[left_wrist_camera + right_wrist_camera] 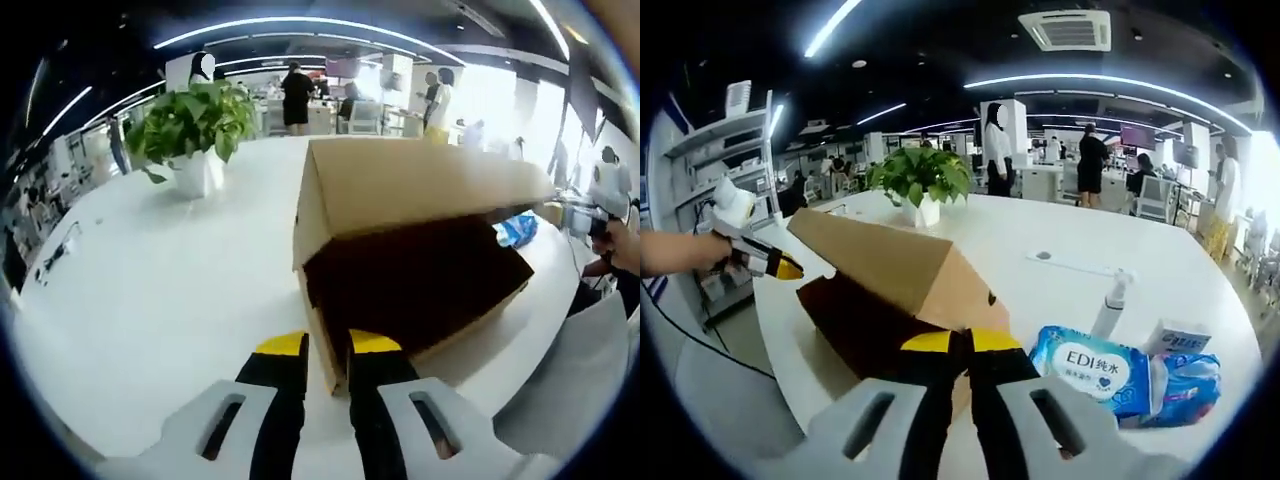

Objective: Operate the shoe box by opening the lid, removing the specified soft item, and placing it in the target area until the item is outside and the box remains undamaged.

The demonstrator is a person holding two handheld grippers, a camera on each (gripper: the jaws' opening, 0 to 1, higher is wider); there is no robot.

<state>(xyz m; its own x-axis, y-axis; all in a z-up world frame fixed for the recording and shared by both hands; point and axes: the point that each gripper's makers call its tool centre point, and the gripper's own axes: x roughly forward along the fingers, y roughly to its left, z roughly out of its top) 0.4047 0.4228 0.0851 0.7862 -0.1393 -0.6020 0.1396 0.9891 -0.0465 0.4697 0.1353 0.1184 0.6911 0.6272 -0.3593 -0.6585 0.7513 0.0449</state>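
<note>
Left tool (327,345) clamped on box (420,270) wall, right tool (960,342) clamped on box edge, lid (410,180) raised, wipes (1110,372) right of right tool, white bench (160,300)

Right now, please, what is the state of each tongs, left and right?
Left tongs: closed on the wall edge of the shoe box.
Right tongs: closed on the shoe box at its near corner.

office | open-plan desks (1045,182), ceiling light strips (1100,82) (people standing about) | potted plant (920,180)
</note>
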